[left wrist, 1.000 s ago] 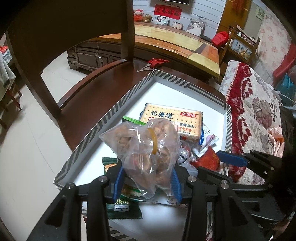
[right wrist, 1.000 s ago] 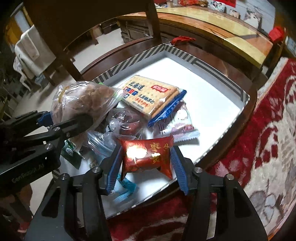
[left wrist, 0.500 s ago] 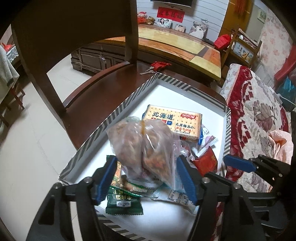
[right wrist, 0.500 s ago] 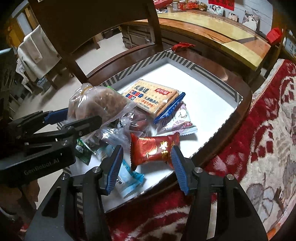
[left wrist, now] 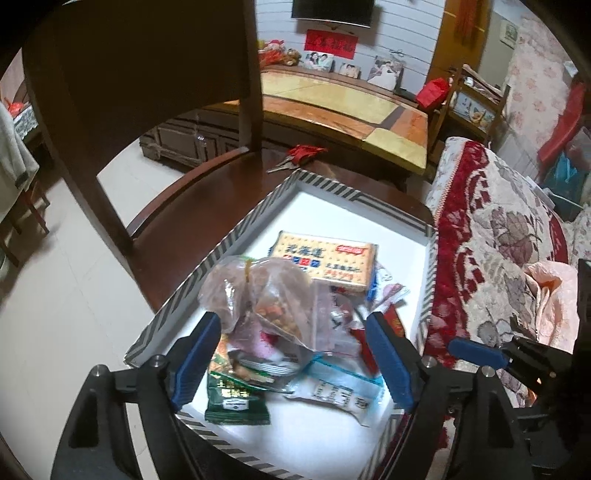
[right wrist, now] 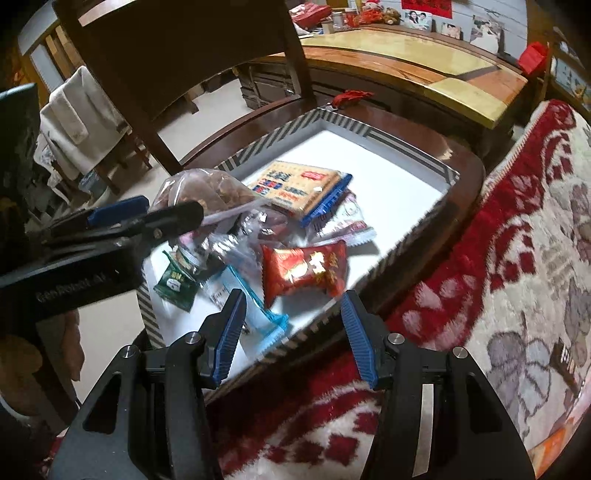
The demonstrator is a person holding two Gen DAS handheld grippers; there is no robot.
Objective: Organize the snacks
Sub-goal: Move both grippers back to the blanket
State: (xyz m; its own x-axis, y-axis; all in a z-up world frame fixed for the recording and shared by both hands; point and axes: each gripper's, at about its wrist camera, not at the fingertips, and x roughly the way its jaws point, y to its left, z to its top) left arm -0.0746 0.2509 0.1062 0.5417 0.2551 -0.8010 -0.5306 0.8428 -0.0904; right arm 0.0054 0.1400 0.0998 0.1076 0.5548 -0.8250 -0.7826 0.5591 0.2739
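Snacks (left wrist: 325, 264) in striped tray (left wrist: 218, 254) on wooden chair (left wrist: 207, 206), left gripper (left wrist: 295, 354) opening, right gripper (right wrist: 291, 336) parted, empty

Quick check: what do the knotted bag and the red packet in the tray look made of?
Knotted bag: thin clear plastic film, crinkled, contents showing through. Red packet: glossy foil-like wrapper, probably metallised plastic, judging by bright glints and crimped ends. Tray: seemingly white cardboard, matte.

A home living room: wall television (left wrist: 331, 9), framed photos (left wrist: 320, 61), patterned sofa (left wrist: 495, 236).
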